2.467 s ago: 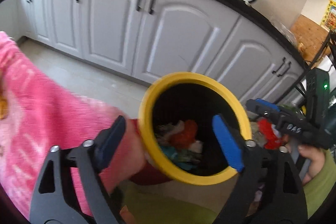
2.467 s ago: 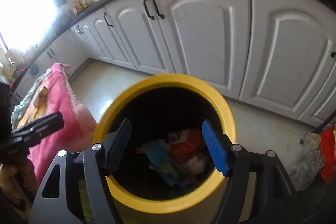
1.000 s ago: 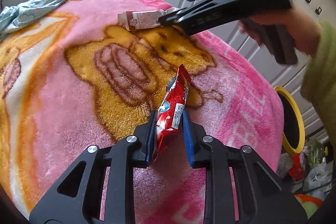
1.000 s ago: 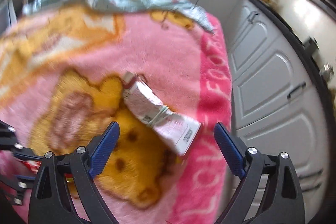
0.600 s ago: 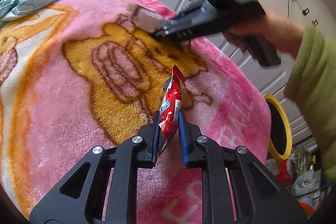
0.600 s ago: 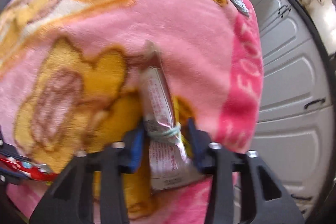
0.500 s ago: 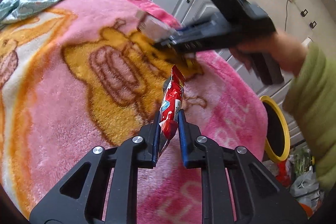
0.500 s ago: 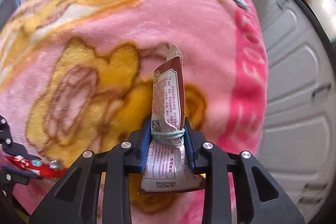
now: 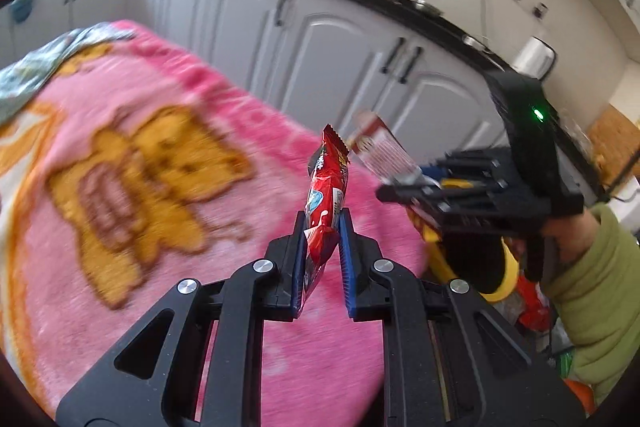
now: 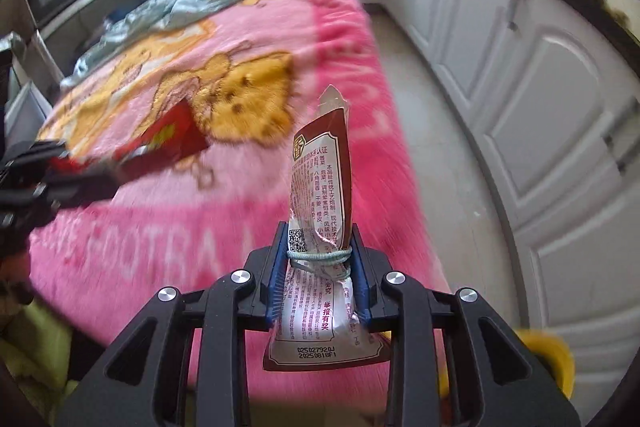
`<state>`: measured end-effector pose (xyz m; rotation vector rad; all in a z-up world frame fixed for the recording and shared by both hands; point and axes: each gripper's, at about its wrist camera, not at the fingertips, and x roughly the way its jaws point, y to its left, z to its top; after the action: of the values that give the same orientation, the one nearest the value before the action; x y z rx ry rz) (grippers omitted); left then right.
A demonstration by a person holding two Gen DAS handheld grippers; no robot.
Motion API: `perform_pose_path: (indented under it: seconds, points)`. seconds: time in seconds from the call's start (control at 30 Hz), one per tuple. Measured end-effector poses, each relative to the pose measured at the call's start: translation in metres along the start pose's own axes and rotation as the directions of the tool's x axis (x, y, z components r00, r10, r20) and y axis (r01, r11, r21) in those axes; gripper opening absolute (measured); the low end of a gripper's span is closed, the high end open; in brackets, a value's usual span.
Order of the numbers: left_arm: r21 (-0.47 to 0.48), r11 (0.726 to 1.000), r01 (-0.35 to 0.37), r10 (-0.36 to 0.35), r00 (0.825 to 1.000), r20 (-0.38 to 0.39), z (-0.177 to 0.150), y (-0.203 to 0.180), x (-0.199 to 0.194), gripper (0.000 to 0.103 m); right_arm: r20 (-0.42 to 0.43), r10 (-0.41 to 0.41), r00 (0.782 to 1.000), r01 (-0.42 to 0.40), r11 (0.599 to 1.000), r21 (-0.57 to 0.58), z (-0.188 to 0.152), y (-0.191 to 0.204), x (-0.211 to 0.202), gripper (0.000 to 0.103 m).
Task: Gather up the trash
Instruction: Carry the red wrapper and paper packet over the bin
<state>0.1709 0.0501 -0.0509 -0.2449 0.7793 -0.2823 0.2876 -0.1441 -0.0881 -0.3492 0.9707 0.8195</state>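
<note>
My left gripper (image 9: pixel 322 227) is shut on a red snack wrapper (image 9: pixel 329 183) that stands up between its blue pads, lifted off the pink blanket (image 9: pixel 160 155). My right gripper (image 10: pixel 319 247) is shut on a brown and white packet (image 10: pixel 320 195) tied with a pale rubber band, held above the blanket's edge (image 10: pixel 200 243). In the left wrist view the right gripper (image 9: pixel 424 175) with its packet (image 9: pixel 380 147) hangs over the yellow bin (image 9: pixel 496 275) at the right. In the right wrist view the left gripper's arm (image 10: pixel 48 183) and red wrapper (image 10: pixel 168 139) are at the left, and the bin's rim (image 10: pixel 556 363) shows at the lower right.
White kitchen cabinets (image 9: pixel 320 47) under a black counter run behind the bed. A pale blue cloth (image 10: pixel 200 3) lies at the blanket's far end. A person's hand and green sleeve (image 9: pixel 588 275) hold the right gripper. Bags (image 9: pixel 532 299) lie on the floor beside the bin.
The right gripper closed on the packet, lifted it and swung it off the blanket toward the bin. The left gripper tightened on the red wrapper and lifted it, turning toward the bin.
</note>
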Motion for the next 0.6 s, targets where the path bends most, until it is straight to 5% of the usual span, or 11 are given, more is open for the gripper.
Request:
perform_pose_path:
  seconds: [0.37,0.6]
  points:
    - [0.165,0.976,0.142,-0.142,0.99,-0.012,0.029,-0.116,0.044,0.01,0.174,-0.126,0.977,0.074,0.958,0.278,-0.106,-0.062,-0.118,0.027]
    - [0.19,0.958,0.215,-0.205,0.976,-0.072,0.036,-0.171,0.087,0.01,0.204,-0.196,0.959,0.102,0.912,0.398,-0.153,-0.095,-0.146,0.027]
